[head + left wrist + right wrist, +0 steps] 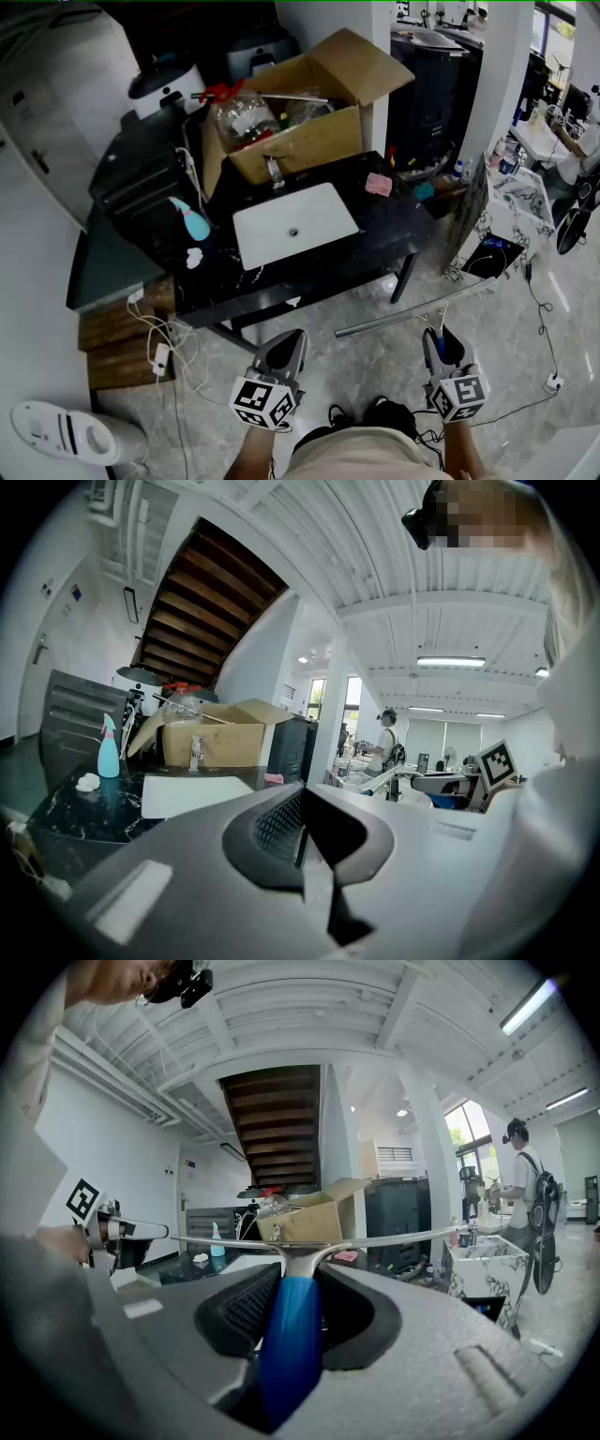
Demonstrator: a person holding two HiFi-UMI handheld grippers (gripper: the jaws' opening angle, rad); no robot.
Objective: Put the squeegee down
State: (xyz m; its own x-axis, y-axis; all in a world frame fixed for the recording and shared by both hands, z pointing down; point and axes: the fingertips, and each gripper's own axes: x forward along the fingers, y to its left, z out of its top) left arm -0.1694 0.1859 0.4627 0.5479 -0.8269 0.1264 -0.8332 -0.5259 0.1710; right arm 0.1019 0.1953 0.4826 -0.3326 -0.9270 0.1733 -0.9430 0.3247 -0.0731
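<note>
The squeegee (394,320) has a long metal blade and a blue handle (291,1335). My right gripper (441,349) is shut on that handle and holds it above the floor, just in front of the black counter (394,230). In the right gripper view the blade (375,1238) lies crosswise and nearly level beyond the right gripper (300,1279). My left gripper (284,352) hovers to its left at about the same height, apart from the squeegee. In its own view the left gripper (302,827) is shut with nothing between the jaws.
The counter carries a white sink (272,234), a faucet (274,173), a teal spray bottle (192,220), a pink sponge (379,184) and an open cardboard box (309,141). Cables (159,342) and a white appliance (66,433) lie on the floor at left. A person (525,1194) stands far right.
</note>
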